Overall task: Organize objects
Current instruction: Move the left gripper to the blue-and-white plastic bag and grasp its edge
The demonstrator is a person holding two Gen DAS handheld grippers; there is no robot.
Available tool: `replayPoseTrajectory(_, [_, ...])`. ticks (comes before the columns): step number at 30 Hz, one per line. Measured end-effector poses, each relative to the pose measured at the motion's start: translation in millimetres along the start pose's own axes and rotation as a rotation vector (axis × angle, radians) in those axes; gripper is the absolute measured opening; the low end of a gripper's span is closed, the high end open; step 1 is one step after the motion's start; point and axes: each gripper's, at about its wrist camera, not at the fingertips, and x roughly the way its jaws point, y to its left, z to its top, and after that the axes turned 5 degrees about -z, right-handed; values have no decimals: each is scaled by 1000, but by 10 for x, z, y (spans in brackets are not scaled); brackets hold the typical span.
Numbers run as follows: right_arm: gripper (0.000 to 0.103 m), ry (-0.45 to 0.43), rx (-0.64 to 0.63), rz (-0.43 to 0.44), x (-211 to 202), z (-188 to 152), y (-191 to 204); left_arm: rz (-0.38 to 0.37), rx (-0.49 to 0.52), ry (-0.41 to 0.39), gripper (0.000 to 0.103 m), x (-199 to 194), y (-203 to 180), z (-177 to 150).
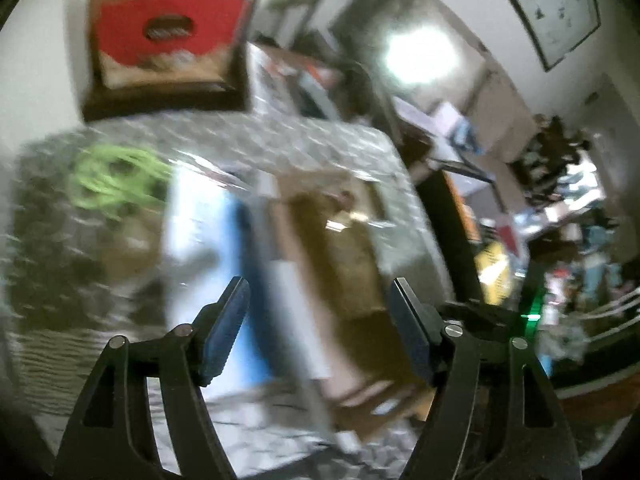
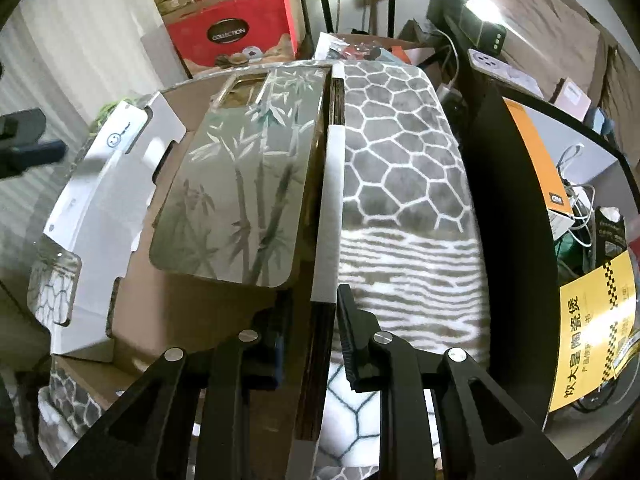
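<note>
An open cardboard box (image 2: 192, 312) with a white flap (image 2: 100, 200) lies on a honeycomb-patterned cloth (image 2: 400, 140). Inside it rests a phone case (image 2: 244, 184) printed with bamboo. My right gripper (image 2: 316, 320) is shut on the box's right wall, which stands upright between the pads. The left wrist view is blurred: my left gripper (image 1: 318, 292) hangs open above the same box (image 1: 340, 248), with nothing between its fingers. Part of the left gripper (image 2: 24, 140) shows at the left edge of the right wrist view.
A coil of green cord (image 1: 112, 180) lies on the cloth left of the box. A red gift box (image 2: 236, 32) stands behind. To the right, a dark round table (image 2: 500, 200) holds an orange box (image 2: 536, 152), a yellow packet (image 2: 592, 328) and cables.
</note>
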Motion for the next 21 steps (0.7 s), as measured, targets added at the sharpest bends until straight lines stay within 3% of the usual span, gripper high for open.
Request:
replayPoseTrajectory(3, [21, -3, -9, -11, 2, -7, 16, 131, -12, -39, 69, -103, 251, -2])
replayPoseTrajectory(4, [21, -3, -10, -13, -10, -7, 12, 144, -21, -41, 69, -112, 321, -16])
replayPoseTrajectory(13, [23, -133, 0, -82, -522, 251, -39, 164, -57, -42, 69, -55, 606, -142])
replayPoseTrajectory(17, [24, -199, -27, -18, -618, 483, 129, 166, -59, -45, 69, -16, 603, -148])
replayPoseTrajectory(21, [24, -193, -67, 36, -414, 696, 356, 175, -62, -37, 69, 46, 615, -165])
